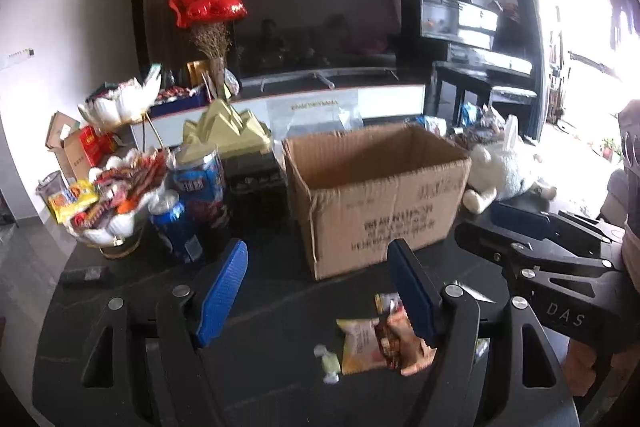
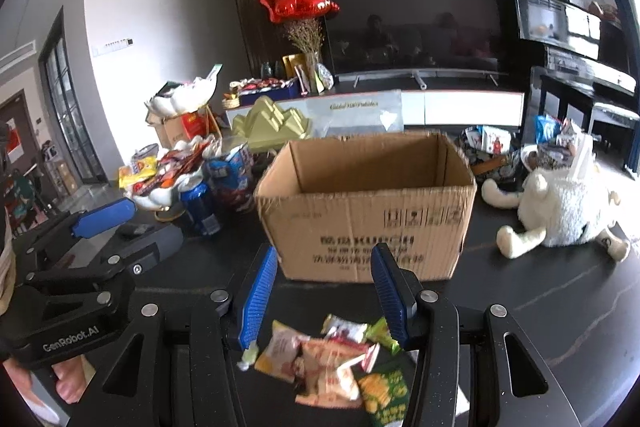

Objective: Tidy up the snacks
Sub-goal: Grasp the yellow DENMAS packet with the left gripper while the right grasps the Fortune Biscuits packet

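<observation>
An open, empty cardboard box (image 1: 380,199) stands on the dark table; it also shows in the right wrist view (image 2: 368,211). A pile of small snack packets (image 2: 332,359) lies on the table in front of it, below my right gripper (image 2: 326,295), which is open and empty above them. The same packets (image 1: 380,339) show by the right finger of my left gripper (image 1: 320,291), which is open and empty. Each gripper shows in the other's view, the right gripper (image 1: 532,227) at the right and the left gripper (image 2: 104,215) at the left.
A white tiered dish full of snacks (image 1: 116,195) and blue cans (image 1: 196,187) stand left of the box. A white plush toy (image 2: 560,215) lies to its right. A gold ornament (image 1: 228,131), a TV (image 2: 412,27) and a piano stand behind.
</observation>
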